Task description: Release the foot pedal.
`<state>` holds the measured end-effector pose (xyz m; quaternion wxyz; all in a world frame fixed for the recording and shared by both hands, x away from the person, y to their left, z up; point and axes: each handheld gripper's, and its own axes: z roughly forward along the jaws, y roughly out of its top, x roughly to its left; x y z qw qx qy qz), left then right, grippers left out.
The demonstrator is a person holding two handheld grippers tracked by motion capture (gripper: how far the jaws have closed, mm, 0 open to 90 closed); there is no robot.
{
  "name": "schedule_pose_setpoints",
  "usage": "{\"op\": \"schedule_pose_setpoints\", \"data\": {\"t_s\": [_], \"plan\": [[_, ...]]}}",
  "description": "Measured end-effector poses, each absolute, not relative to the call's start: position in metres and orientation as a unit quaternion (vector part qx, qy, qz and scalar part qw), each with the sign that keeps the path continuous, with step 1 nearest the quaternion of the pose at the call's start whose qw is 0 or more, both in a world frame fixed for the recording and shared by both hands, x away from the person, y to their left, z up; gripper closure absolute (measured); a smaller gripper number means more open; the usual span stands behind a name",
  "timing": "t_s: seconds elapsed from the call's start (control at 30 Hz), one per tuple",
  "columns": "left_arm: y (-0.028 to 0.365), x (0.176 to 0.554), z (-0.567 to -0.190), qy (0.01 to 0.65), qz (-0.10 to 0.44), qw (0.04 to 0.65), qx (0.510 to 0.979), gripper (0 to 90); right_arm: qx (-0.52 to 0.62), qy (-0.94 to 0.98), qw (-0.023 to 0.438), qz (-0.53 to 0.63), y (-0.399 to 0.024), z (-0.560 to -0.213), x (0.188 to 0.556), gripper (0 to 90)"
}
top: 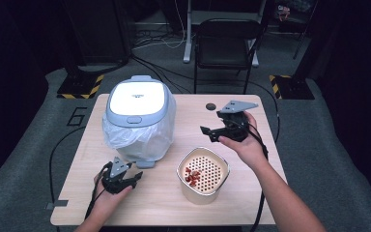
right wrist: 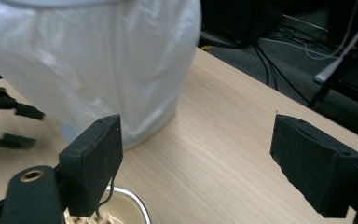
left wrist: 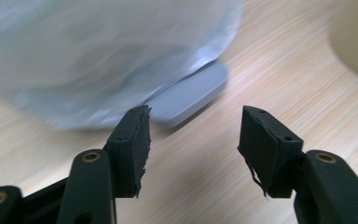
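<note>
While the person's left hand (top: pixel 107 193) rests low on the near-left part of the pale wooden table (top: pixel 251 203), its black two-jaw left gripper (top: pixel 134 179) points toward the table's middle with the jaws spread apart and nothing between them. In the left gripper view the same gripper (left wrist: pixel 193 140) hovers just above the wood, and right ahead of it lies the flat grey foot pedal (left wrist: pixel 189 95) that sticks out from under the bin. That white-lidded, grey-rimmed pedal bin lined with a translucent white plastic bag (top: pixel 137 121) stands on the far-left part of the table, with the bag bulging over its sides.

Held in the right hand (top: pixel 246 145) above the right-middle of the table, the black two-jaw right gripper (top: pixel 207 133) faces left toward the bin; its jaws stand wide apart and hold nothing. The right gripper view shows the gap between them (right wrist: pixel 196 158) over bare wood, with the bagged bin (right wrist: pixel 98 60) ahead to the left and the left gripper (right wrist: pixel 9 123) farther off at the edge.

Near the front, between the two hands, a cream square-round pot with a perforated insert (top: pixel 203 175) stands upright, with some red pieces (top: pixel 192 176) lying on the insert's left side. A small dark round disc (top: pixel 211 106) lies near the table's far edge.
</note>
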<state>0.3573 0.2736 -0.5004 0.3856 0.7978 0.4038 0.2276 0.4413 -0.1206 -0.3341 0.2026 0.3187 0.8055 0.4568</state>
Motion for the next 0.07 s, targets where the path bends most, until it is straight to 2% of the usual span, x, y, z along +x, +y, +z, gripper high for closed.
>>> {"op": "schedule_pose_setpoints", "data": {"t_s": [0.07], "plan": [[0.2840, 0.3573, -0.5025, 0.414, 0.228, 0.384, 0.794, 40.1, 0.333, 0.801, 0.211, 0.450, -0.1325, -0.3457, 0.4407, 16.8]]}}
